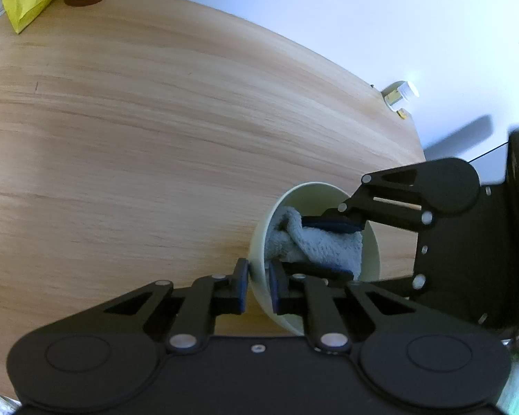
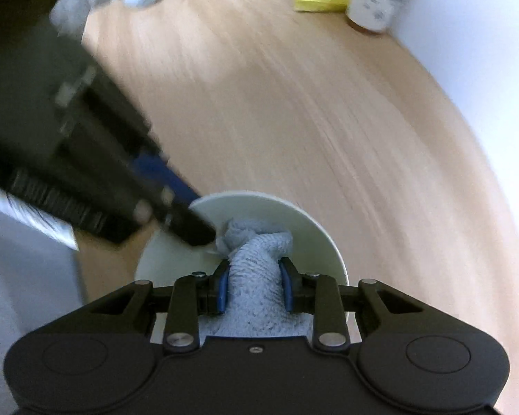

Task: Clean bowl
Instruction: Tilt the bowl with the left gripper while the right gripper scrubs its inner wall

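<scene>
Left claw [image 1: 258, 288] pinches bowl [image 1: 259, 242] rim w/ blue cloth [image 1: 321, 245] inside.

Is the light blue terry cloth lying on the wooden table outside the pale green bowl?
No, the light blue terry cloth sits inside the pale green bowl, clamped by the right gripper.
</scene>
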The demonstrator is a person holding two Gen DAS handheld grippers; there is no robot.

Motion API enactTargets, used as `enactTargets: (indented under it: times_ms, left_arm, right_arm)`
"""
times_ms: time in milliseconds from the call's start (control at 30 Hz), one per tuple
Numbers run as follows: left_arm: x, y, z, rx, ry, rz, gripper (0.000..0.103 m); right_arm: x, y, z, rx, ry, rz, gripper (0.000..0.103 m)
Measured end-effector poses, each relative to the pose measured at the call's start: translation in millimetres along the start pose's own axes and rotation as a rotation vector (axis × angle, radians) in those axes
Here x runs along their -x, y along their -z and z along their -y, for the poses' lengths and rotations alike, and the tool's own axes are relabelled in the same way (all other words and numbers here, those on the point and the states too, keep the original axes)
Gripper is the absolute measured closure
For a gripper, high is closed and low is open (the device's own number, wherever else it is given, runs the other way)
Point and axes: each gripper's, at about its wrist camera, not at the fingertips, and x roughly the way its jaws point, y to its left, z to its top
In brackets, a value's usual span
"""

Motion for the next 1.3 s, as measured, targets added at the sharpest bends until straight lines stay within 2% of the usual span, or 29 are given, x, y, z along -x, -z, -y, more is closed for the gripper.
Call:
enactTargets:
  times_ms: [33, 167, 300, 367, 400, 533, 567, 600, 667, 767, 867, 933, 1000, 1100, 1167, 1300]
  left_arm:
    - [-2.0, -2.3, -1.6, 0.004, -0.001, 0.008, 0.091]
    - [-1.1, 3.6, 1.6, 0.01, 0.009, 0.014, 0.091]
    - [4.6, 18.0, 16.4, -0.001, 0.008, 0.01, 0.091]
    - [9.8, 27.6, 21.8, 0.002, 0.011, 0.011, 0.093]
    - [6.8, 23.2, 18.6, 0.008, 0.016, 0.01, 0.093]
    - [21.5, 41.4, 21.6, 0.051, 0.037, 0.012, 0.093]
    - [39.0, 55.5, 27.0, 0.054, 0.035, 0.015, 0.093]
    - [56.6, 69.7, 32.5, 0.057, 0.033, 0.017, 0.093]
    - [63.9, 76.5, 36.0, 0.069, 0.037, 0.018, 0.093]
    - [61.2, 78.4, 36.6, 0.088, 0.044, 0.018, 0.093]
    - [59.2, 78.7, 39.6, 0.099, 0.046, 0.022, 0.092]
    - [59.2, 77.4, 37.3, 0.116, 0.039, 0.029, 0.092]
    - [61.6, 78.4, 35.5, 0.127, 0.044, 0.027, 0.092]
    - [63.0, 79.5, 35.0, 0.139, 0.048, 0.027, 0.092]
    - [63.6, 79.4, 36.7, 0.135, 0.045, 0.03, 0.092]
    - [68.4, 79.1, 40.1, 0.127, 0.034, 0.029, 0.092]
  right_arm:
    - [-2.6, 1.9, -6.7, 0.054, 0.04, -0.011, 0.07]
    - [-9.9, 1.7, -8.9, 0.105, 0.072, -0.087, 0.07]
    - [-12.6, 0.7, -6.9, 0.153, 0.022, -0.166, 0.07]
    - [-14.9, -0.7, 2.4, 0.101, -0.084, -0.214, 0.069]
    - [-15.9, -0.3, 6.8, 0.075, -0.116, -0.217, 0.069]
    - [-21.4, 2.8, 22.1, -0.033, -0.217, -0.212, 0.068]
    - [-23.5, 3.7, 27.8, -0.084, -0.257, -0.206, 0.068]
    - [-25.0, 4.6, 33.4, -0.135, -0.303, -0.194, 0.068]
    - [-26.4, 5.8, 41.9, -0.211, -0.344, -0.171, 0.067]
    - [-28.7, 10.1, 63.6, -0.369, -0.432, -0.115, 0.067]
    - [-32.1, 19.3, 79.8, -0.509, -0.471, -0.044, 0.067]
    - [-33.9, 24.9, 86.4, -0.573, -0.474, 0.003, 0.068]
    - [-35.2, 27.7, 84.9, -0.582, -0.454, 0.027, 0.069]
    - [-26.4, 30.1, 75.5, -0.527, -0.346, 0.048, 0.068]
    - [-12.0, 33.6, 69.4, -0.479, -0.289, 0.029, 0.062]
    - [10.0, 34.2, 65.5, -0.315, -0.245, 0.026, 0.052]
